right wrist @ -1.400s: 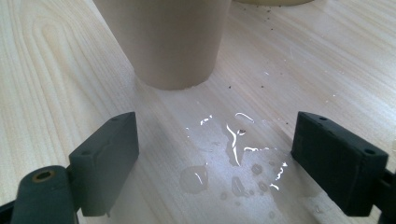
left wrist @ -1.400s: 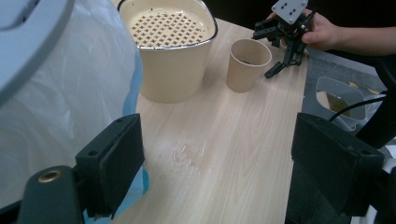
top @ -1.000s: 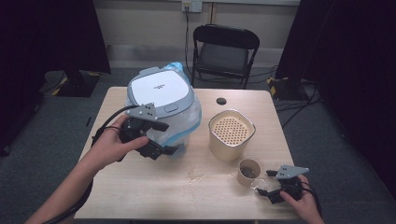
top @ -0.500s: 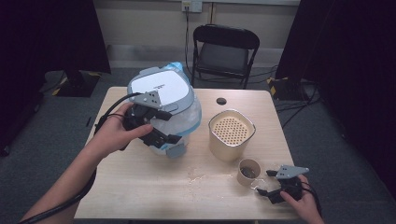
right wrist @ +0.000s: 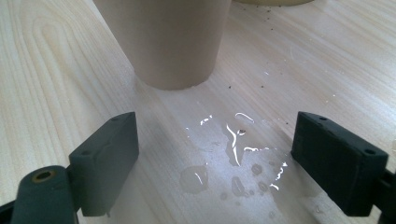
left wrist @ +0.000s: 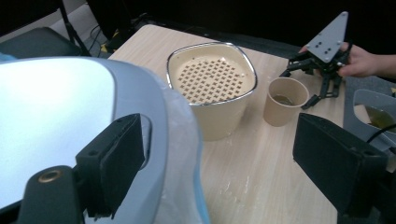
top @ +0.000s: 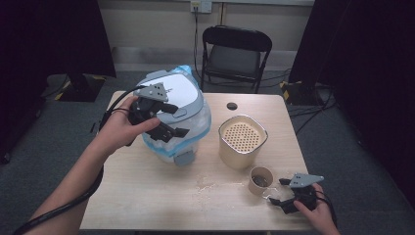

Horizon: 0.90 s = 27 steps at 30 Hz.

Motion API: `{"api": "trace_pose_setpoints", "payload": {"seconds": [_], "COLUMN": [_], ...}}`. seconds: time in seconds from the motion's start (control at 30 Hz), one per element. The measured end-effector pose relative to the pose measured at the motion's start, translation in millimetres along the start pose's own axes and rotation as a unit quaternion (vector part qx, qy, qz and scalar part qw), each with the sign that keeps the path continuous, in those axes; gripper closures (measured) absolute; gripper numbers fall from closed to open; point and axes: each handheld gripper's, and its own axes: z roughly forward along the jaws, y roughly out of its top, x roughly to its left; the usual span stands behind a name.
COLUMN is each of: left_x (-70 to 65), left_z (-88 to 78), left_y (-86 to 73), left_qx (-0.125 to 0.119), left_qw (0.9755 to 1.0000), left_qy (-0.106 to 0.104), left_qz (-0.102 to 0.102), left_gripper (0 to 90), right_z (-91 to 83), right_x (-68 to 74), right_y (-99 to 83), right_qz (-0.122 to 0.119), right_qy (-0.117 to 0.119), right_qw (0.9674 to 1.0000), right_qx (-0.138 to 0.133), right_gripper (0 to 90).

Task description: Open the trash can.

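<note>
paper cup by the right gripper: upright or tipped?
Upright. The paper cup stands on its base on the table, mouth up, dark liquid low inside; spilled drops lie beside it, ahead of the open right gripper.

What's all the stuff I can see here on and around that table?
Appliance: one, grey and white lid, clear plastic around its body, left half of the table.
Container: one, cream, with a perforated insert, right of the appliance.
Paper cup: one, tan, some liquid inside, front right.
Spilled droplets: a wet patch in front of the cup.
Small round object: one, dark, near the table's far edge.
Table: one, light wood.
Folding chair: one, black, behind the table.
Left gripper: black, jaws open, against the appliance's front, one jaw by the lid's rim.
Right gripper: black, jaws open, low on the table beside the cup.
</note>
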Motion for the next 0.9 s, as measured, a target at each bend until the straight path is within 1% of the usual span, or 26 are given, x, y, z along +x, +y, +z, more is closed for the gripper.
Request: {"api": "trace_pose_setpoints", "payload": {"seconds": [0.1, 0.13, 0.23, 0.37, 0.47, 0.67, 0.73, 0.83, 0.9], "left_x": [5.0, 6.7, 10.6, 11.5, 11.0, 11.2, 11.1, 10.0, 8.8], "left_z": [1.6, 2.3, 5.8, 11.8, 15.7, 22.1, 23.8, 25.4, 26.2], "left_y": [-2.6, -3.6, -6.7, -9.2, -9.3, -7.5, -7.1, -5.6, -4.5], "left_qx": [-0.001, -0.005, -0.005, -0.003, -0.003, -0.002, -0.003, 0.007, 0.013], "left_qw": [0.9999, 0.9999, 0.9999, 0.9999, 0.9999, 0.9999, 0.9999, 0.9995, 0.9993], "left_qy": [0.012, 0.010, 0.012, 0.012, 0.011, 0.010, 0.013, 0.026, 0.031], "left_qz": [-0.001, -0.004, -0.010, -0.008, -0.002, -0.001, 0.002, 0.014, 0.017], "left_gripper": [16.1, 16.0, 16.1, 16.1, 16.1, 16.2, 16.1, 15.8, 14.9], "right_z": [0.0, -0.1, 0.0, 0.0, -0.2, -0.2, -0.3, -0.2, -0.2], "right_x": [0.0, 0.0, 0.0, 0.0, 0.1, 0.3, 0.3, 0.3, 0.3], "right_y": [0.0, 0.0, 0.0, 0.0, 0.1, 0.0, 0.0, 0.0, 0.0], "right_qz": [0.000, 0.000, 0.000, 0.000, 0.000, 0.001, 0.001, 0.001, 0.001], "right_qy": [0.000, -0.001, 0.000, 0.000, -0.002, -0.003, -0.003, -0.003, -0.003], "right_qw": [1.0000, 1.0000, 1.0000, 1.0000, 1.0000, 1.0000, 1.0000, 1.0000, 1.0000], "right_qx": [0.000, 0.000, 0.000, 0.000, 0.001, 0.001, 0.001, 0.001, 0.001], "right_gripper": [14.2, 14.2, 14.2, 14.2, 14.2, 14.2, 14.2, 14.2, 14.2]}}
